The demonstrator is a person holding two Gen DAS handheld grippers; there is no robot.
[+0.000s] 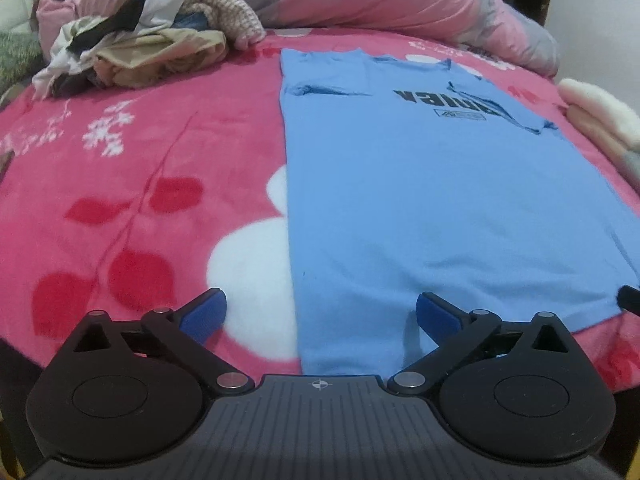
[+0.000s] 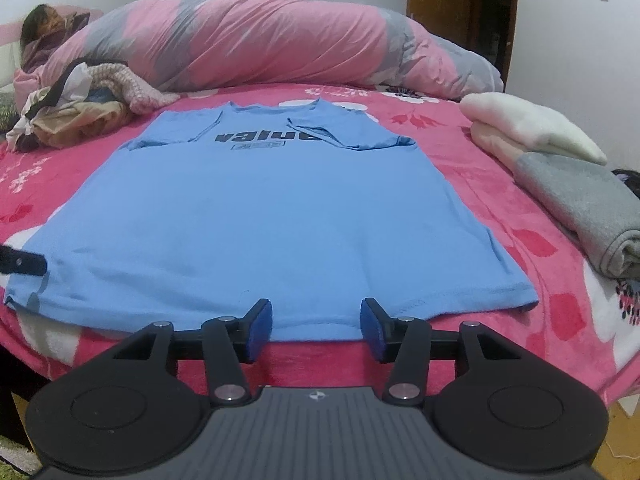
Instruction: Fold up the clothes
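Blanket (image 2: 500, 200), pink and floral, under flat T-shirt (image 2: 260, 220).

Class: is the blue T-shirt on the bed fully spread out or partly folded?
Partly folded: the blue T-shirt lies flat, both sleeves turned inward over the chest print.

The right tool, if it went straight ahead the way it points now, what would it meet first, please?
Most likely the near hem of the blue T-shirt, which lies flat just beyond the open fingers of the right tool. Depth is unclear, so it might skim over the hem onto the shirt.
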